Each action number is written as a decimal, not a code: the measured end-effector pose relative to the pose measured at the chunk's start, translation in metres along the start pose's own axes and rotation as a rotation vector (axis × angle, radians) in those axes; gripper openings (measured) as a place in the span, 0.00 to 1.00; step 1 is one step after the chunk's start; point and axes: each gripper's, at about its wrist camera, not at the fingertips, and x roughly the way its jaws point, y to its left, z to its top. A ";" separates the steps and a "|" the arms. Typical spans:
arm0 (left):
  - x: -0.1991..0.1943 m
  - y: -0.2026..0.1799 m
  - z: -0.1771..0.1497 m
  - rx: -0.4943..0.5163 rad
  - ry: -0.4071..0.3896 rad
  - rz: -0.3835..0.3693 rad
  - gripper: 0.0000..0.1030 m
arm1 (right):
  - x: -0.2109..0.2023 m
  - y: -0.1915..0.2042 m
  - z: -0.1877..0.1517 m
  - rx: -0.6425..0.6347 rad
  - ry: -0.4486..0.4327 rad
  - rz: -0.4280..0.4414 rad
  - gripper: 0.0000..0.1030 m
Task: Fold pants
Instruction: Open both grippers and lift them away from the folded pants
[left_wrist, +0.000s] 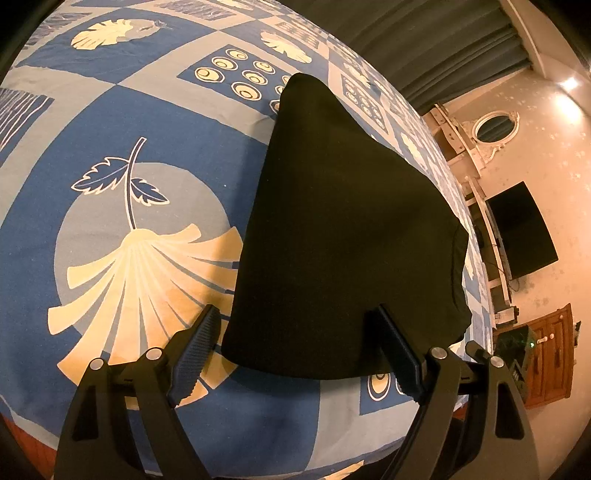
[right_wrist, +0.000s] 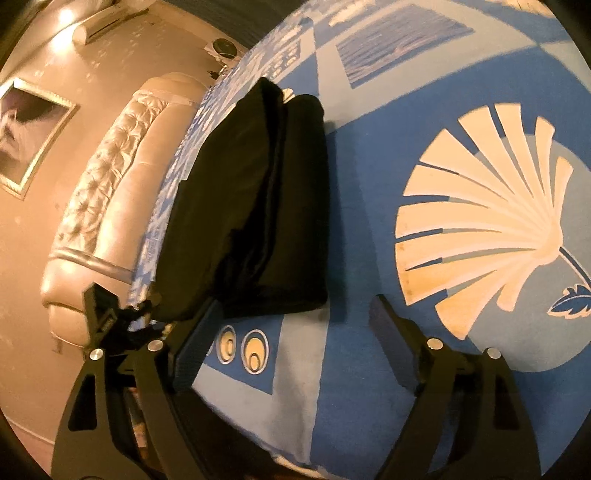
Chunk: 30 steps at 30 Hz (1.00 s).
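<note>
The black pants (left_wrist: 343, 221) lie folded into a compact stack on a blue bedspread (left_wrist: 110, 122) printed with leaves. My left gripper (left_wrist: 295, 314) is open, and its two fingers straddle the near edge of the stack without pressing on it. In the right wrist view the pants (right_wrist: 251, 206) show their layered folds along one side. My right gripper (right_wrist: 291, 306) is also open. Its left finger (right_wrist: 195, 343) stands by the stack's near corner, and its right finger is over bare bedspread (right_wrist: 369, 184). Nothing is held by either gripper.
The bed's edge runs close to the pants on the far side. Beyond it are a dark curtain (left_wrist: 424, 44), a wall screen (left_wrist: 521, 229) and a wooden cabinet (left_wrist: 546, 354). A padded headboard (right_wrist: 110, 177) and a framed picture (right_wrist: 26, 136) stand at the other side.
</note>
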 end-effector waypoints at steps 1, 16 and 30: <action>0.000 -0.001 0.000 0.004 -0.002 0.006 0.81 | 0.000 0.003 -0.002 -0.016 -0.011 -0.017 0.80; -0.027 -0.018 -0.004 0.074 -0.185 0.230 0.81 | 0.013 0.056 -0.026 -0.275 -0.189 -0.296 0.80; -0.057 -0.082 -0.025 0.274 -0.451 0.505 0.85 | 0.004 0.096 -0.047 -0.460 -0.311 -0.325 0.87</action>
